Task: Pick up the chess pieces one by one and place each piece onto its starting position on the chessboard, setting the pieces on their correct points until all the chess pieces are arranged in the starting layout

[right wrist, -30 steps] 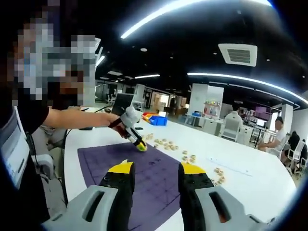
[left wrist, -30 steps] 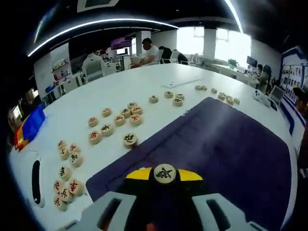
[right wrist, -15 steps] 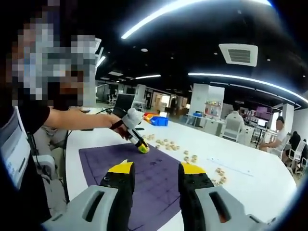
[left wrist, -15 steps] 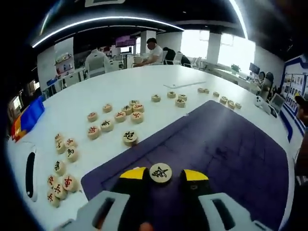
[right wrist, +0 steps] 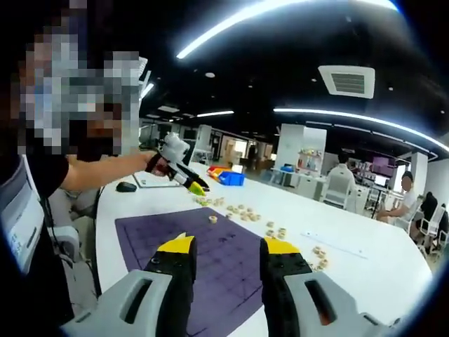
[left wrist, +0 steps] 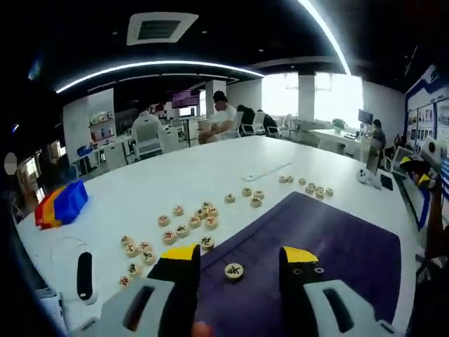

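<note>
Work on the task is near its start. One piece [left wrist: 234, 270] lies flat on the purple board [left wrist: 337, 242], close to the board's near edge. In the left gripper view it sits between the two yellow tips of the left gripper [left wrist: 240, 258], but the tips stand wide apart and do not touch it. So the left gripper is open and holds nothing.

In the right gripper view the same piece [right wrist: 212, 219] shows as a small pale dot on the board [right wrist: 231, 260], and the left gripper [right wrist: 188, 184] hangs in the air above and beside it. The right gripper [right wrist: 228, 247] is open too, with nothing between its tips. It hovers over the board.

Lots of pieces are still off the board. A loose bunch [left wrist: 189, 225] lies on the white worktop [left wrist: 175, 186] just beside the board's edge. A row of more pieces [left wrist: 305, 187] lies farther along, near the far side of the board. All of these must still go to their spots, so I think most of the job is left.

Other things sit on the worktop: a black mouse [left wrist: 83, 269], and a blue and red bin [left wrist: 62, 206] well apart from the pieces. People sit at desks far behind. Nothing blocks the way to the loose pieces.
</note>
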### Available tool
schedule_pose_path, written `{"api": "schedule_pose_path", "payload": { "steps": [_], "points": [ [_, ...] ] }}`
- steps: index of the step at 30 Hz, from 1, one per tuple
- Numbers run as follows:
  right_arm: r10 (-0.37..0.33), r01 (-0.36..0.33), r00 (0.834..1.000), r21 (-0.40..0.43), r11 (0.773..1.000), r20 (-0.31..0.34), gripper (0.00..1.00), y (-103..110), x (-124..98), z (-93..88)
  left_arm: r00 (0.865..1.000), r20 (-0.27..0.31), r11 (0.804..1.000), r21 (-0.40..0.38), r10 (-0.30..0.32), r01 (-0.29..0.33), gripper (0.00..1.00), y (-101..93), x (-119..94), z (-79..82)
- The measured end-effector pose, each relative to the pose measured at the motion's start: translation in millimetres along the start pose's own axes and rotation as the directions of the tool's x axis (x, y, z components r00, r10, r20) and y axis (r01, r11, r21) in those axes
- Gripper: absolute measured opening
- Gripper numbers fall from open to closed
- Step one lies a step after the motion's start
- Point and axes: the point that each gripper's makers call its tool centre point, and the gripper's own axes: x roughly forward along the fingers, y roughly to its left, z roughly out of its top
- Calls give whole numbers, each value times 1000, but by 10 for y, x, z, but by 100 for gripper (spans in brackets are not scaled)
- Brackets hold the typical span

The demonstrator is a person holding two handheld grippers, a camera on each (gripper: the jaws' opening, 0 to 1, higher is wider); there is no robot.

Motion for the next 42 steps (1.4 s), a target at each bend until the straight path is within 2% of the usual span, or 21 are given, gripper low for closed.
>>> {"api": "schedule_pose_path", "payload": {
  "steps": [2,5,9,12,13,18,20,21,25,29,37,42],
  "points": [
    [-3,3,1000,-2,1000,0,37,-4,1,10,999,43,1000,17,9,-10,46,-61,-180,0],
    [-5,5,1000,-2,1000,4,37,-4,-9,20,991,133,999,-35,11,-6,46,-140,-430,-20],
    [-7,7,1000,-5,1000,-2,37,-17,-4,12,981,194,998,-64,24,-12,46,-235,-693,-136],
    [-14,14,1000,-2,1000,3,37,-34,-5,23,963,265,991,-133,47,-12,44,-316,-870,-173],
    [-14,14,1000,-2,1000,3,37,-34,-7,21,962,270,988,-154,51,-9,44,-336,-900,-203],
    [-19,19,1000,-2,1000,1,37,-50,-11,19,956,289,988,-156,42,3,44,-512,-1007,-319],
    [-17,17,1000,-6,1000,-5,37,-44,-12,6,962,272,987,-160,28,17,44,-558,-979,-335],
    [-18,18,1000,-7,1000,-5,37,-45,-11,5,966,256,991,-132,27,7,44,-576,-971,-351],
    [-30,30,999,-6,1000,-10,37,-82,-12,2,965,262,993,-118,33,-2,44,-594,-981,-330],
    [-30,30,1000,-13,999,-8,37,-81,-30,22,958,281,990,-143,51,-11,44,-527,-1023,-313],
    [-45,45,999,-13,999,-4,37,-120,-60,46,955,288,985,-172,77,-27,43,-451,-1008,-292],
    [-50,50,999,-7,999,-2,37,-132,-80,45,966,256,994,-106,23,5,43,-545,-819,-180]
  ]
}}
